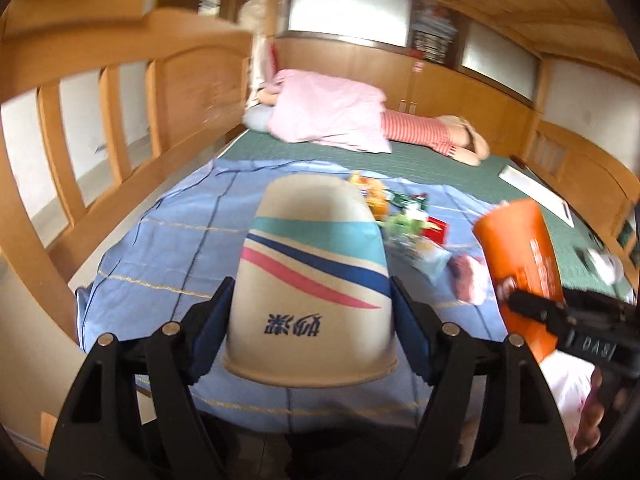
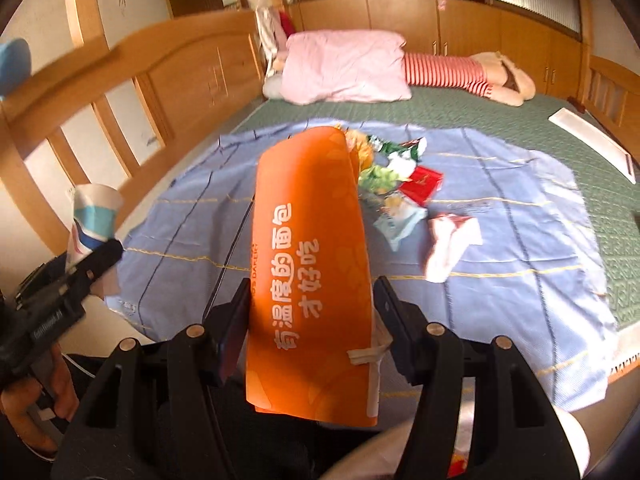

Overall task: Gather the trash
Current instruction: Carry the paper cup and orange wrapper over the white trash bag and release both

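1. Left wrist view, nearest: the left gripper (image 1: 310,320) is seen clenched on a paper cup (image 1: 312,280), held upside down with its rim toward the camera; both pads (image 1: 212,320) are pressed against the cup wall.
2. Right wrist view, nearest: the right gripper (image 2: 310,320) is seen clamped on an orange bakery bag (image 2: 310,272), which projects forward between the fingers and is held clear of the bed.
3. Beyond both fingertips, a blue striped cloth (image 2: 520,248) is spread over the green mattress (image 2: 616,216).
4. Farther ahead and slightly to the right of the bag, loose wrappers (image 2: 396,184) are scattered on the cloth, with a crumpled pink-and-white wrapper (image 2: 452,240) lying apart on their right.
5. Farthest from the tools, a pink pillow (image 2: 344,68) lies at the far side of the bed.
6. Step judged in hand: two pieces are collected and carried, with the pile not yet gathered.
7. Next move, as judged: a bin, not in view, must be reached and both grips released over it before the wrappers can be taken.
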Demonstrator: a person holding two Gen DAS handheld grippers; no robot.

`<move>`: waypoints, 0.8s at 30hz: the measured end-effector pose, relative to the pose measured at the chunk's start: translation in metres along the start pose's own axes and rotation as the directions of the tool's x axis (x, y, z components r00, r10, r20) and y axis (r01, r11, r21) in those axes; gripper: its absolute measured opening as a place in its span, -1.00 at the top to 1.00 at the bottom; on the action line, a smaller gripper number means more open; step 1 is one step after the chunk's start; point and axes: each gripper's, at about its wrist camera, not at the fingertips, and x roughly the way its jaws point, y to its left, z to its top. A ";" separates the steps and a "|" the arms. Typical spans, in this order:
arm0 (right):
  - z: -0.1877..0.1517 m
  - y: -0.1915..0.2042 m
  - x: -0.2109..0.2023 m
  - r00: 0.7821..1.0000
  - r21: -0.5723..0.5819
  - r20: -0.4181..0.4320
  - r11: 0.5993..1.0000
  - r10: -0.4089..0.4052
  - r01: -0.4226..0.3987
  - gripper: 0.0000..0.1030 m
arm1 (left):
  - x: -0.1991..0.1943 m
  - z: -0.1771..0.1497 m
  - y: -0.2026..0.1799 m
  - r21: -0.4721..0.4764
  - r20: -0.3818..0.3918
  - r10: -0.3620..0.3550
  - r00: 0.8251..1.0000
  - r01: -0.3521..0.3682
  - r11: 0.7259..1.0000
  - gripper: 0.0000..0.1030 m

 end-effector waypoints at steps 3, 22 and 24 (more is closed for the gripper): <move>-0.012 -0.013 -0.031 0.999 0.017 0.039 1.000 -0.013 0.012 -0.18 | -0.025 -0.004 -0.026 0.052 0.029 -0.009 1.000 0.008 0.999 -0.46; -0.135 -0.113 -0.107 0.979 0.148 -0.092 0.970 -0.182 0.194 -0.18 | -0.090 -0.026 -0.129 0.226 0.061 -0.148 0.987 0.131 0.965 -0.47; -0.143 -0.125 -0.104 0.982 0.203 -0.110 0.963 -0.157 0.177 -0.18 | -0.089 -0.028 -0.136 0.234 0.048 -0.159 0.986 0.144 0.961 -0.47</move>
